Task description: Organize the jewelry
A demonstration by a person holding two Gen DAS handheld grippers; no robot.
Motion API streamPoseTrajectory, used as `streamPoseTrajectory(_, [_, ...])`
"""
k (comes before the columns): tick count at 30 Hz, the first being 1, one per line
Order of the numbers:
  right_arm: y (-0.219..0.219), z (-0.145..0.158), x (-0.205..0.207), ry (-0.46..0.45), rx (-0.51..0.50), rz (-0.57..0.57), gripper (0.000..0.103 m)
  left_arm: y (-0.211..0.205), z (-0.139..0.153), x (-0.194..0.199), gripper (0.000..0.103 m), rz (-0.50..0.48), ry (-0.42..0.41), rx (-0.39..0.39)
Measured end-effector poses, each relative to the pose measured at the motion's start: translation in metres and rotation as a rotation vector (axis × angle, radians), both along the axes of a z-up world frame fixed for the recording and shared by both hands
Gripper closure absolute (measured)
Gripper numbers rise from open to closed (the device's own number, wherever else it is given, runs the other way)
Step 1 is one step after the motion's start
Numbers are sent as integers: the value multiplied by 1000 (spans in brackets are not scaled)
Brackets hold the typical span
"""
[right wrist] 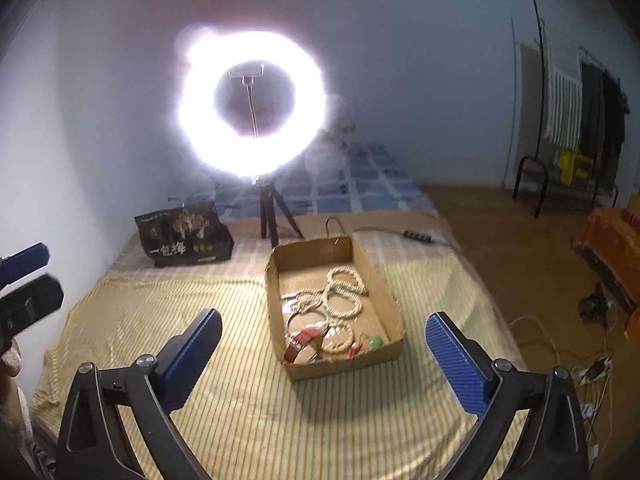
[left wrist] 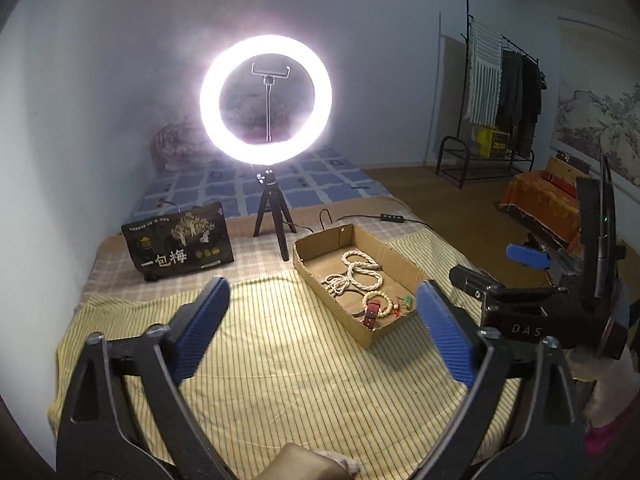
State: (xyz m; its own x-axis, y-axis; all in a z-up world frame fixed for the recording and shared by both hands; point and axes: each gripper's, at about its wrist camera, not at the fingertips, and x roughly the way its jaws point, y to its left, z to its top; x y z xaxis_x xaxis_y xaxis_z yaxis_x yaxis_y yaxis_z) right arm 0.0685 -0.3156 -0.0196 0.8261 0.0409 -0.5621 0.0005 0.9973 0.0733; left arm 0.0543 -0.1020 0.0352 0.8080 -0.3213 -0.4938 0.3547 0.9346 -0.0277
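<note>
A shallow cardboard box lies on the striped yellow bed cover. Inside it are a long cream bead necklace, a cream bead bracelet, a red strap and a small green charm. My left gripper hovers open over the cover, to the left of the box, with nothing between its fingers. Just short of the box, my right gripper is open and empty; it also shows in the left wrist view as the right gripper, beyond the box's right side.
A lit ring light on a small tripod stands behind the box. A black snack bag sits at the back left. A cable with a switch runs behind the box. Clothes rack and wood floor lie to the right.
</note>
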Motion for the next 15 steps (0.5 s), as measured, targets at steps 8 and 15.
streamPoseTrajectory(8, [-8,-8,3,-9,-6,-48,0,-1,-8,-3,1,11,-18,44])
streamPoseTrajectory(15, [-13,-19,10,10,12,-86,0,-3,-19,0,0,36,-7,70])
